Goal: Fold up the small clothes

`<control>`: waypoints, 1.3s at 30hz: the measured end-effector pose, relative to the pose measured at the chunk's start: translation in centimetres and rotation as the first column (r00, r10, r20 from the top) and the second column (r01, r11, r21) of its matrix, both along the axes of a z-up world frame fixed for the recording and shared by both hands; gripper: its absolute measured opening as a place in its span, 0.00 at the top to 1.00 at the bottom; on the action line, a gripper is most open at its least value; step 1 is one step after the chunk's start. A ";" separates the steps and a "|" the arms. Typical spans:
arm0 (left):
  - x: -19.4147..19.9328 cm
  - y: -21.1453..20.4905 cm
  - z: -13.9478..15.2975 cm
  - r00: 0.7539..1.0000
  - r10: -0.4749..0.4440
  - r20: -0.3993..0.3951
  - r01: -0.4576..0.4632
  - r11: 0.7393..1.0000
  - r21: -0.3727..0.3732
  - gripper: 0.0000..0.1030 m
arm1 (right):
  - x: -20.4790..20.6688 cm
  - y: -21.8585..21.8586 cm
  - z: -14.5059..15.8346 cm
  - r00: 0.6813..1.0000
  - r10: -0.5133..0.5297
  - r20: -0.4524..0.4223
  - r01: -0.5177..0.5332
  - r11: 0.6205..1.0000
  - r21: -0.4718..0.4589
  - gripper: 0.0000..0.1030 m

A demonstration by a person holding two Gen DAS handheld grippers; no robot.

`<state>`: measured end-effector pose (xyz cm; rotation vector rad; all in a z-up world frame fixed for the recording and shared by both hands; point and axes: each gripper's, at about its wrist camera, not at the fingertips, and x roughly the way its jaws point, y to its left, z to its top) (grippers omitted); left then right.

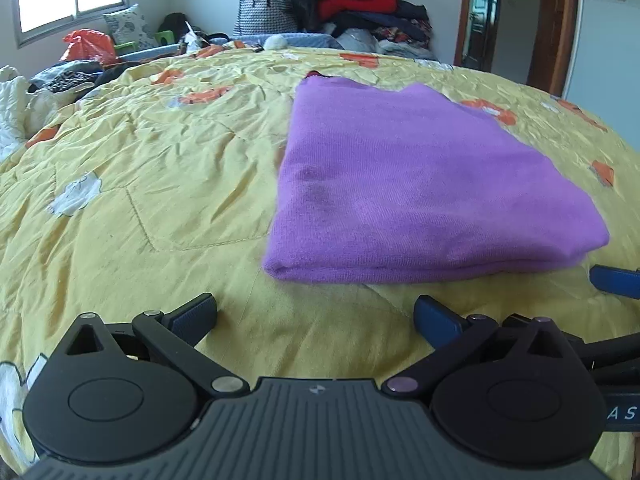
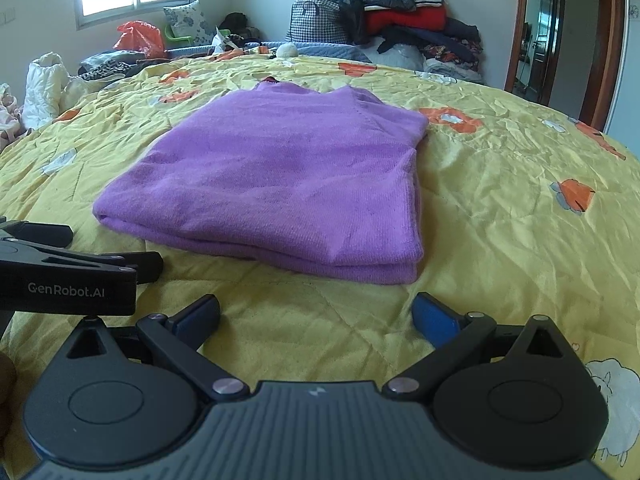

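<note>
A purple knit garment (image 1: 420, 184) lies folded into a flat rectangle on the yellow quilt (image 1: 140, 184). It also shows in the right wrist view (image 2: 280, 184). My left gripper (image 1: 316, 316) is open and empty, a little in front of the garment's near edge. My right gripper (image 2: 316, 316) is open and empty, just short of the garment's near right corner. The left gripper's body (image 2: 68, 276) shows at the left of the right wrist view. A blue fingertip of the right gripper (image 1: 616, 278) shows at the right edge of the left wrist view.
A pile of clothes (image 2: 404, 12) and a checked bag (image 2: 316, 20) stand against the far wall. An orange plastic bag (image 2: 140, 38), a pillow (image 2: 188, 20) and white bedding (image 2: 44, 84) lie at the far left. A doorway (image 2: 536, 28) opens at the right.
</note>
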<state>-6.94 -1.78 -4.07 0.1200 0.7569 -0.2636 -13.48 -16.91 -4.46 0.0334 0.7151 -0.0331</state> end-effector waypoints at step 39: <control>0.2 0.1 0.0 0.999 -0.032 0.000 0.032 0.999 -0.002 0.00 | 0.0 0.0 0.0 1.000 0.000 0.001 0.000 1.000 0.000 0.00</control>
